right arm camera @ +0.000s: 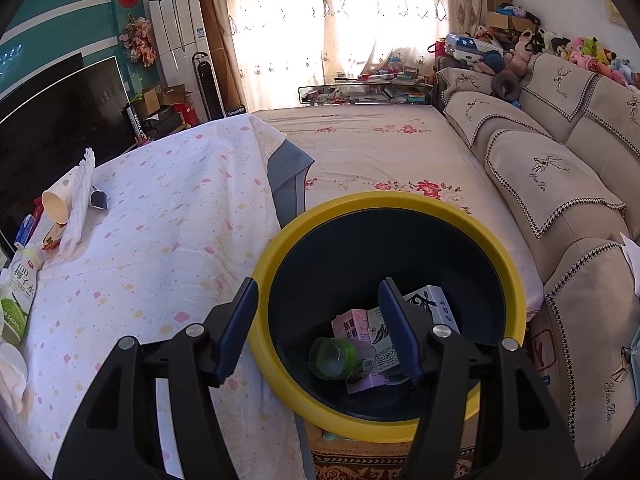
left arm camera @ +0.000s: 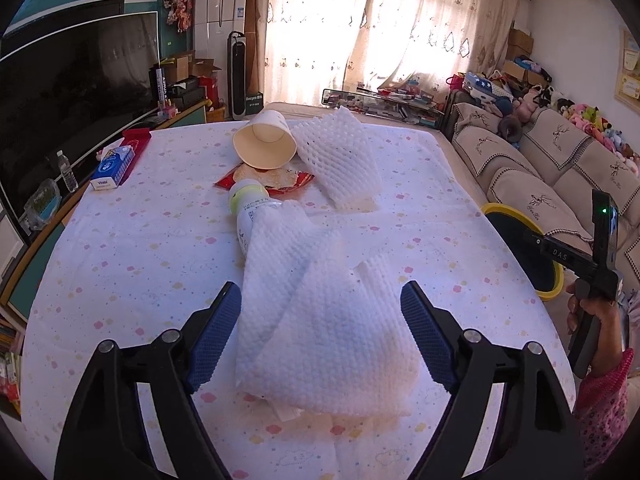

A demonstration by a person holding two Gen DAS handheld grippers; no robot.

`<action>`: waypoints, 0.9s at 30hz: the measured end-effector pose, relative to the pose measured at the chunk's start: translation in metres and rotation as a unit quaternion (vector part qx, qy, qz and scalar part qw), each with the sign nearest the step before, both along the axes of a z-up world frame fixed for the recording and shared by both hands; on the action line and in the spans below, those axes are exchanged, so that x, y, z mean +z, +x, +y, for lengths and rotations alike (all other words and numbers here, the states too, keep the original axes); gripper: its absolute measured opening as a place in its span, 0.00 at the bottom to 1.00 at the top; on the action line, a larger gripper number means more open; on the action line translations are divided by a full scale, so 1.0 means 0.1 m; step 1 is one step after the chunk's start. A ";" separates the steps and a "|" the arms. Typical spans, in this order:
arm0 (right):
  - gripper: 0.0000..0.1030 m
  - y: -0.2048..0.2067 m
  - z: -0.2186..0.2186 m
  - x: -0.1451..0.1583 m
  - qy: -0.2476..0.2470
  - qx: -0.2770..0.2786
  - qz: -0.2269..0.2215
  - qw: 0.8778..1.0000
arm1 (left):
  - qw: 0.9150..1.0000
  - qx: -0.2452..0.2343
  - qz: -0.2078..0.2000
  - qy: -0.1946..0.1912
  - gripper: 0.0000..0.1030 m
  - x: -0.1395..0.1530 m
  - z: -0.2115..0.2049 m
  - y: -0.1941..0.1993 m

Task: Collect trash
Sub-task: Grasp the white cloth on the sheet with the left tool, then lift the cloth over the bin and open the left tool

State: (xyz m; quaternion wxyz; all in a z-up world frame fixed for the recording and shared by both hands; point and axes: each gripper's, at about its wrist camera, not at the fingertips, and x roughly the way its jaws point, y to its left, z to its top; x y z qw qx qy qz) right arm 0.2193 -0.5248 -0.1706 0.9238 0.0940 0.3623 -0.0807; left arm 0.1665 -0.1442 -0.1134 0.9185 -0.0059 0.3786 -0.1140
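A crumpled white paper towel (left arm camera: 320, 320) lies on the dotted tablecloth, draped over the lower end of a tipped white drink bottle (left arm camera: 248, 208). My left gripper (left arm camera: 320, 286) is open and straddles the towel, a blue pad close at each side of it. Behind lie a tipped paper cup (left arm camera: 264, 144), a white foam net (left arm camera: 340, 156) and a red wrapper (left arm camera: 264, 180). My right gripper (right arm camera: 319, 280) hangs open and empty over the yellow-rimmed bin (right arm camera: 384, 198). In the bin lie a pink carton (right arm camera: 356, 328), a green bottle (right arm camera: 336, 358) and a white carton (right arm camera: 432, 304).
A blue tissue box (left arm camera: 112, 168) sits at the table's left edge, near a television (left arm camera: 72, 80). The bin (left arm camera: 496, 210) stands off the table's right side, in front of a beige sofa (left arm camera: 560, 160). A person's hand (left arm camera: 592, 312) grips the other gripper's handle there.
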 end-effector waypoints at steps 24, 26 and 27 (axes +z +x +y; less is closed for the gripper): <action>0.58 -0.10 0.00 0.04 0.017 0.001 -0.011 1.000 | 0.999 -0.023 -0.035 -0.010 0.09 0.26 0.03 -0.12; 0.58 -0.11 0.00 0.06 0.019 0.000 -0.014 1.000 | 0.998 -0.025 -0.052 -0.013 0.09 0.43 0.05 -0.18; 0.58 -0.12 -0.01 0.07 0.020 0.000 -0.016 1.000 | 0.998 -0.028 -0.060 -0.015 0.09 0.51 0.06 -0.20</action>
